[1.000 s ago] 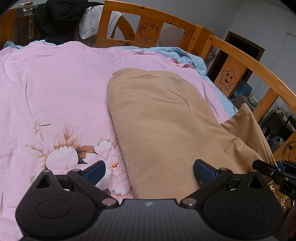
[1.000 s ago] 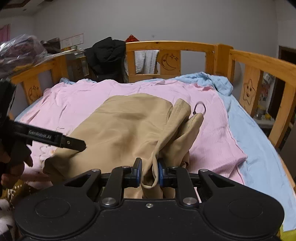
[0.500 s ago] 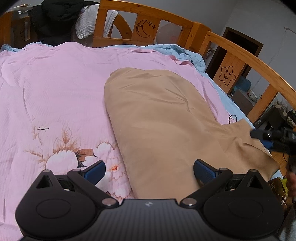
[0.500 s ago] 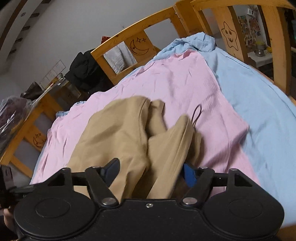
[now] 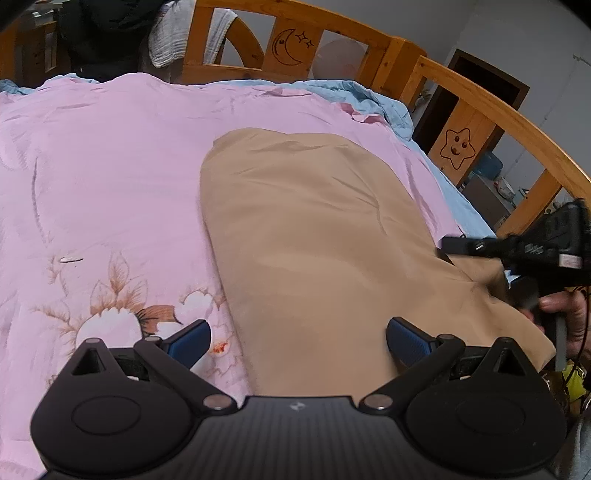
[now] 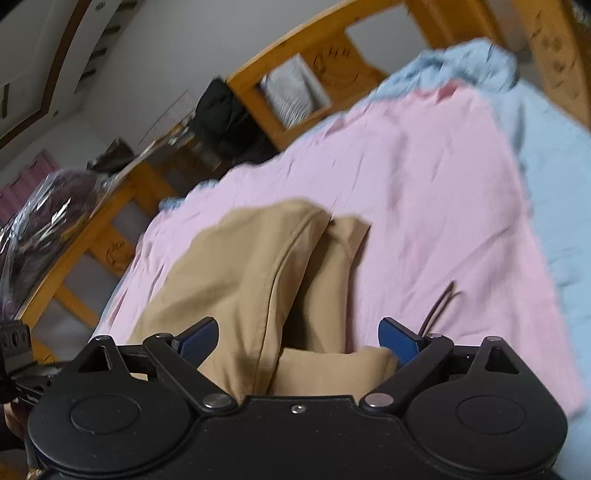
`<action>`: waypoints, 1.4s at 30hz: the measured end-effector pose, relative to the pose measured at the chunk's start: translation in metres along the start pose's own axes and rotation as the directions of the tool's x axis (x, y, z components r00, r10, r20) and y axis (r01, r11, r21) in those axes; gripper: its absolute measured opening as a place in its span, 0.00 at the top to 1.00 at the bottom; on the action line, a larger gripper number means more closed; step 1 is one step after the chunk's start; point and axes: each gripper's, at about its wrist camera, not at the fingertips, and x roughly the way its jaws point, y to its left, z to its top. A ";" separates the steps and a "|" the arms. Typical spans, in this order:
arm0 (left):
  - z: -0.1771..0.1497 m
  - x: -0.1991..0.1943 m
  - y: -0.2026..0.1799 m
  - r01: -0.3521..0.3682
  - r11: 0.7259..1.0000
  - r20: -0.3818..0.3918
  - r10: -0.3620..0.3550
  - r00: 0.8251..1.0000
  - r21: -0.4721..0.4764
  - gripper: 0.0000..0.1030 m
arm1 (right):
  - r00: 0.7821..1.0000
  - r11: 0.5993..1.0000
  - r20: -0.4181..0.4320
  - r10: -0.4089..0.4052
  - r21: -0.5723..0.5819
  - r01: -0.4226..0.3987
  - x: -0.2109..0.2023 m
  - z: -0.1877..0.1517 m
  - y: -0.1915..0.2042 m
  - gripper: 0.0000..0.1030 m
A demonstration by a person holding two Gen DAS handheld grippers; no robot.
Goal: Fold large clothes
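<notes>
A tan garment (image 5: 314, 240) lies folded lengthwise on the pink quilt (image 5: 110, 166). Low over its near end my left gripper (image 5: 297, 332) stands open, and the cloth's left edge runs between its fingers untouched. My right gripper (image 6: 299, 334) is opening. A fold of the tan garment (image 6: 251, 266) lies between its blue pads, which do not press on it. In the left wrist view the right gripper (image 5: 458, 246) hangs over the garment's near right corner, held by a hand (image 5: 565, 317). The right wrist view is tilted and blurred.
Wooden bed rails (image 5: 498, 99) ring the far and right sides. A blue sheet (image 6: 546, 166) shows beyond the quilt. A black jacket (image 5: 99, 33) and a white towel (image 5: 173, 37) hang on the headboard. A dark loop (image 6: 439, 299) lies on the quilt beside the right fingers.
The right gripper let go of the bunched tan cloth, its jaws going from shut to wide, and swung right and down while rolling. The freed flap now lies flat. The left gripper barely moved.
</notes>
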 end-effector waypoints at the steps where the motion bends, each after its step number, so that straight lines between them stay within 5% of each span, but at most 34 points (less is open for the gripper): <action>1: 0.000 0.001 0.000 0.001 1.000 -0.001 -0.001 1.000 0.000 0.00 | 1.000 1.000 -0.015 -0.007 0.003 0.007 0.005 -0.002 0.000 0.08; 6: 0.001 0.007 0.000 0.007 1.000 -0.010 -0.007 1.000 -0.011 0.00 | 0.996 0.996 -0.017 0.089 0.027 -0.088 0.007 -0.006 0.003 0.12; 12: 0.002 0.007 0.000 0.005 1.000 -0.010 -0.005 1.000 -0.007 0.00 | 0.999 0.999 -0.035 -0.002 -0.050 0.001 0.012 -0.012 0.016 0.25; 29: 0.005 0.003 -0.004 -0.008 1.000 -0.013 0.008 1.000 0.025 0.01 | 0.999 0.993 -0.008 -0.044 -0.106 0.043 0.014 -0.021 0.023 0.26; 38: 0.012 -0.009 0.042 0.130 0.986 0.050 -0.125 0.991 -0.105 0.01 | 0.999 0.993 0.005 -0.037 -0.109 0.037 0.013 -0.025 0.024 0.26; 42: 0.009 0.014 0.071 0.246 0.933 -0.004 -0.256 0.967 -0.261 0.06 | 1.000 0.994 0.016 -0.024 -0.102 0.026 0.012 -0.027 0.021 0.26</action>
